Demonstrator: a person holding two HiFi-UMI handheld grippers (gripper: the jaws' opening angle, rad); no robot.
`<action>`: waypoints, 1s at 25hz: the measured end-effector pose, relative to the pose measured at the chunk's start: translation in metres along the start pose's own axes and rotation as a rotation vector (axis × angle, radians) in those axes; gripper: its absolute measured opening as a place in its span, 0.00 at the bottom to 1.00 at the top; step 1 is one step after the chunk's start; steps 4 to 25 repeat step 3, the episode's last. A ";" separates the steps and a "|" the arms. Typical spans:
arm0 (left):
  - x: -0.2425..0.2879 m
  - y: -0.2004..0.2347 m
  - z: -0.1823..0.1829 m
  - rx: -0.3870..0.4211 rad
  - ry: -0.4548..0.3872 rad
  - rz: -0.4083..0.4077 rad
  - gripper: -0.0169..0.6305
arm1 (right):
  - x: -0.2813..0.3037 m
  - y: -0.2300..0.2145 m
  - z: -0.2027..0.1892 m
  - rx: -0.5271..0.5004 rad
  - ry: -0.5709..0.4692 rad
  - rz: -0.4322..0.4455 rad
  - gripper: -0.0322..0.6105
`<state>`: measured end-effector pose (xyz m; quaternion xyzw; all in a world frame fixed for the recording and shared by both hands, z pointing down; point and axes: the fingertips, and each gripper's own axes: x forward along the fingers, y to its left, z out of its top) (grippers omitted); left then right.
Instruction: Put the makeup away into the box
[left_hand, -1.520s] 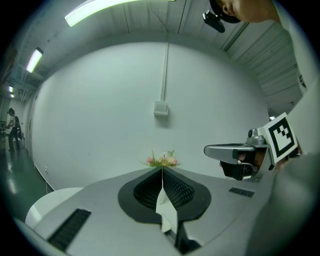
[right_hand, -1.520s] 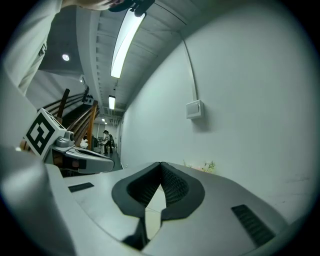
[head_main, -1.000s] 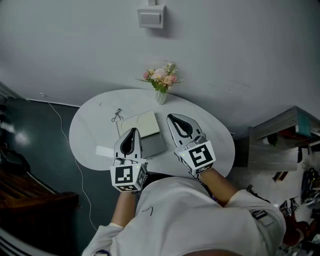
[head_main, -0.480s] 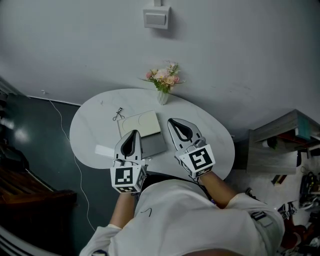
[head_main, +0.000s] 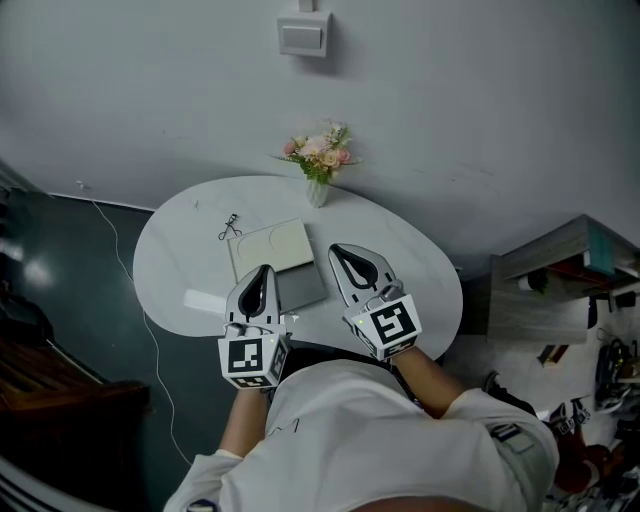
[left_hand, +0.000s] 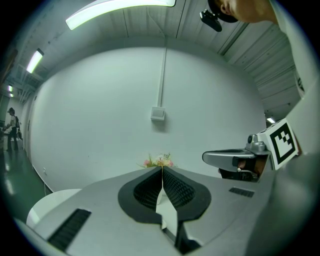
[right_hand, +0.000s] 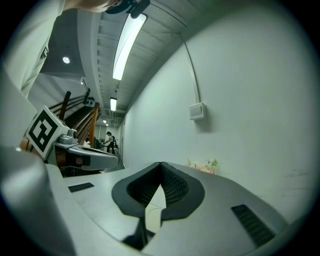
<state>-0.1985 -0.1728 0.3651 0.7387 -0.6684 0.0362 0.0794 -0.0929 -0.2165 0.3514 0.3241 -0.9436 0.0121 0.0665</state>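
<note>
A flat box lies on the white oval table (head_main: 410, 290), with a cream panel (head_main: 268, 247) and a grey part (head_main: 301, 288) beside it. A small black eyelash curler (head_main: 230, 227) rests left of the box, and a white flat piece (head_main: 203, 300) lies near the table's front left edge. My left gripper (head_main: 264, 268) hovers over the box's near left side, shut and empty; its jaws meet at the tip in the left gripper view (left_hand: 162, 168). My right gripper (head_main: 336, 248) is just right of the box, shut with nothing in it (right_hand: 160, 163).
A small vase of pink flowers (head_main: 317, 165) stands at the table's far edge against the wall. A wall switch (head_main: 304, 35) is above it. A shelf unit (head_main: 560, 280) stands to the right, and a white cable (head_main: 140, 300) runs over the dark floor on the left.
</note>
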 end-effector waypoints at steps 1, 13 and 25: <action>0.000 -0.001 -0.001 0.001 -0.002 -0.002 0.06 | -0.001 0.000 -0.001 0.000 -0.001 -0.001 0.05; 0.000 -0.003 -0.002 0.002 -0.006 -0.003 0.06 | -0.002 0.000 -0.003 -0.002 -0.001 -0.003 0.05; 0.000 -0.003 -0.002 0.002 -0.006 -0.003 0.06 | -0.002 0.000 -0.003 -0.002 -0.001 -0.003 0.05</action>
